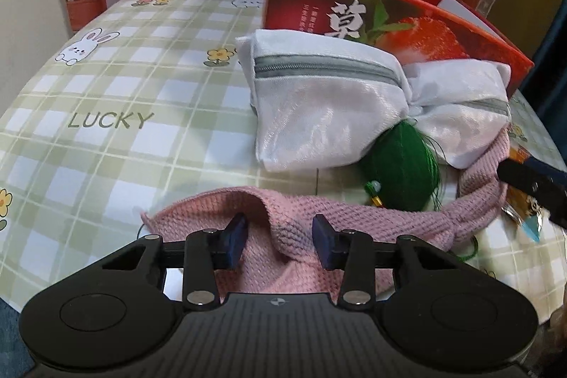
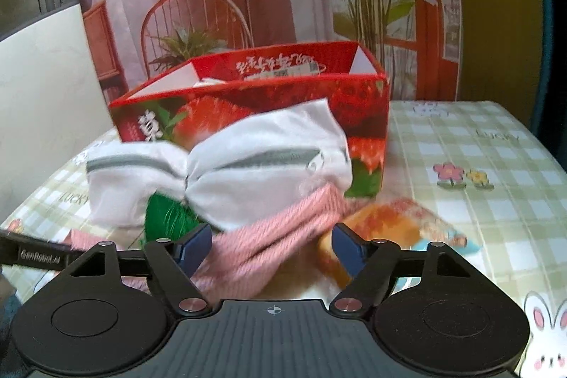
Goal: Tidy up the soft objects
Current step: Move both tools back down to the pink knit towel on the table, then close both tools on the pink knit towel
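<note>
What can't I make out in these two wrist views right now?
- Red box contents: right wrist view, front wall hides most.
- Green tassel: top tucked under white pouch in both views.
- Orange item: right wrist view, motion-blurred.
- Pink cloth: left wrist view, near end under left hand-held gripper; pad contact unclear.
- Right hand-held gripper: grip unclear.

a: your left gripper [image 1: 280,241]: ribbed black housing, two round discs, silver rivets, a crosshair mark.
b: your right gripper [image 2: 273,248] matches; dark blue pads [image 2: 193,245], black linkages.
</note>
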Motion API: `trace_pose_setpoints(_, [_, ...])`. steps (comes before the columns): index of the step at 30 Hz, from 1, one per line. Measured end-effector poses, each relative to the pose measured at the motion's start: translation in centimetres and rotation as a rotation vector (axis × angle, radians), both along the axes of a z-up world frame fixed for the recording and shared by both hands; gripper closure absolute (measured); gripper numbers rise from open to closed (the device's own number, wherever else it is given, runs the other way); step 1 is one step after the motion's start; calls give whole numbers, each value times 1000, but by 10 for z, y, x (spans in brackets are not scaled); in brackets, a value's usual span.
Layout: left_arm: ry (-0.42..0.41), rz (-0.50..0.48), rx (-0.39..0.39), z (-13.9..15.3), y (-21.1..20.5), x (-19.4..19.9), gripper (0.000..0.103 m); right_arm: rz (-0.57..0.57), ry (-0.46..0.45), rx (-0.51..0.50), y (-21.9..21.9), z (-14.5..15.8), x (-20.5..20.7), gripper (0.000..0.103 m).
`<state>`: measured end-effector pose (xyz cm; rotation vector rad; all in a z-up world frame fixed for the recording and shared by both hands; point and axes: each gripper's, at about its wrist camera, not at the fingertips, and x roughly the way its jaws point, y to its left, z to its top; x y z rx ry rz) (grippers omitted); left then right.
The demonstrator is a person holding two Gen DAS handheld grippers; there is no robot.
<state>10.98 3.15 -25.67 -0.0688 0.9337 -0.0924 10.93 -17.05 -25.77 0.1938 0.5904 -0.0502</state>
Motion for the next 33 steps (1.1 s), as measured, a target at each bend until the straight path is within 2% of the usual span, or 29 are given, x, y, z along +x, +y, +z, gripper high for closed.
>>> trace_pose_setpoints(3, [-8,2,0,0,0,1,61,-1,3,-1,-3,-1,17,37])
trace_pose_setpoints(6, [-10,-2,-4,-1,1,1,61,0,60,-20,-3,-12,31,44])
trace_pose_setpoints(8, [-14,-4,-8,-1,2,0,61,7,54,-19,0,-16,27,49])
trace_pose_setpoints(10, [-17,-7,-5,-1,1,-1,61,35,72,-25,4,-18,22,61])
trace_pose_setpoints(12, [-18,-7,-6,-1,1,-1,60,49,85,2,5,-21,13,66])
trace_pose_setpoints(14, [-19,-6,-14,-2,2,-1,60,59,88,23,2,-23,5,78])
trace_pose_setpoints(17, [-19,-6,-24,-2,4,-1,60,76,105,55,-1,-23,-3,89])
trace_pose_setpoints(23, [-22,-11,-20,-3,3,-1,60,118,146,-4,11,-25,-3,91])
trace_pose_setpoints(29, [-21,-8,-29,-2,4,-2,60,133,146,-7,10,-28,-1,91])
trace_pose_setpoints(33, [-16,-6,-54,-2,7,-3,59,143,143,-46,15,-30,-1,91])
